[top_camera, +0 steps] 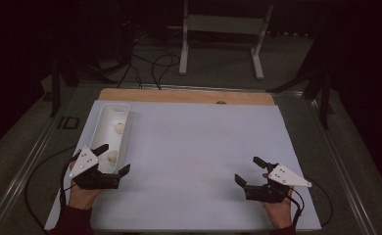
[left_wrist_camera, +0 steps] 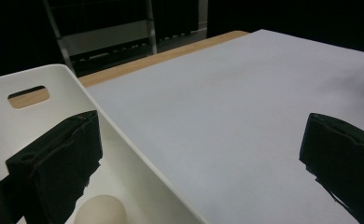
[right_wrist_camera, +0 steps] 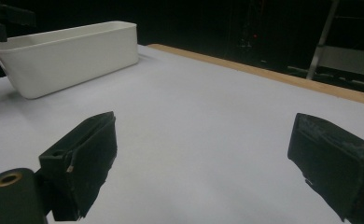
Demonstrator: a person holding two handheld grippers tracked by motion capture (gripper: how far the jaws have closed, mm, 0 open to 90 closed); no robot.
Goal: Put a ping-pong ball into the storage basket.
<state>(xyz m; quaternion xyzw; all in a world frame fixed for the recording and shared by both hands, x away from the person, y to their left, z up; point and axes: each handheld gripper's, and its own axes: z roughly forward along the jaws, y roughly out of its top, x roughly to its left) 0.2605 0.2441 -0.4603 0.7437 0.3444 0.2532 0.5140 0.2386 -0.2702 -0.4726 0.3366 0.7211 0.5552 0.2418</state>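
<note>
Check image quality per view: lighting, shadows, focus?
High view: dim, dark surroundings, the white sheet evenly lit, no glare; soft overall. Left gripper view: the white tray wall is bright, the near jaws soft-edged, the egg slightly blurred. Right gripper view: near jaws blurred, the tray fairly sharp with a faint shadow at its base.

Left tongs (top_camera: pixel 111 158) and right tongs (top_camera: pixel 248 169): black two-jaw bodies, each topped by a grey triangular plate with small holes, trailing black cables. Dark red sleeves.

High view looks down; both gripper views skim low, sharing the white bin (top_camera: pixel 111 132)
</note>
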